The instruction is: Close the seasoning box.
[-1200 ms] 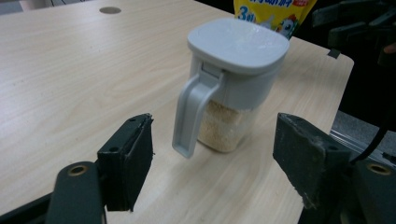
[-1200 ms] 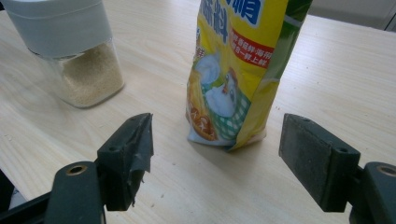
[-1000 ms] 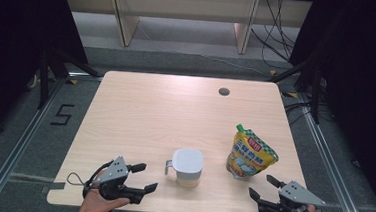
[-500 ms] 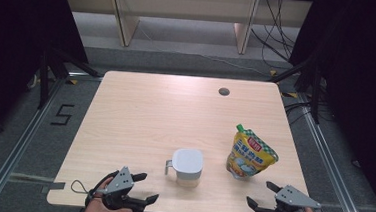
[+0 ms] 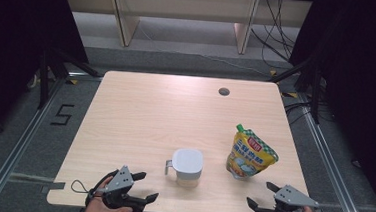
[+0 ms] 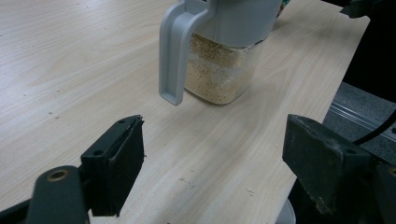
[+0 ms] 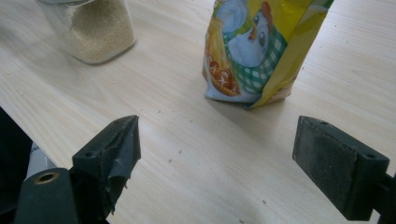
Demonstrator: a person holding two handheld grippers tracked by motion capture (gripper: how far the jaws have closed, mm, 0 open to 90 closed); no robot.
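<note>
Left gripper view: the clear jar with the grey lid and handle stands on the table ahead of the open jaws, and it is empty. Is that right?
Not quite. The jar is not empty: the left gripper view shows pale, sandy granules filling its clear body. The rest holds: grey lid and handle, standing on the table ahead of the left gripper, whose jaws are open.

Bare tabletop (image 5: 150, 113) ahead of left gripper (image 5: 139, 187) up to lidded jar (image 5: 187, 165); before right gripper (image 5: 263, 193), open wood, then upright pouch (image 5: 250, 153).
</note>
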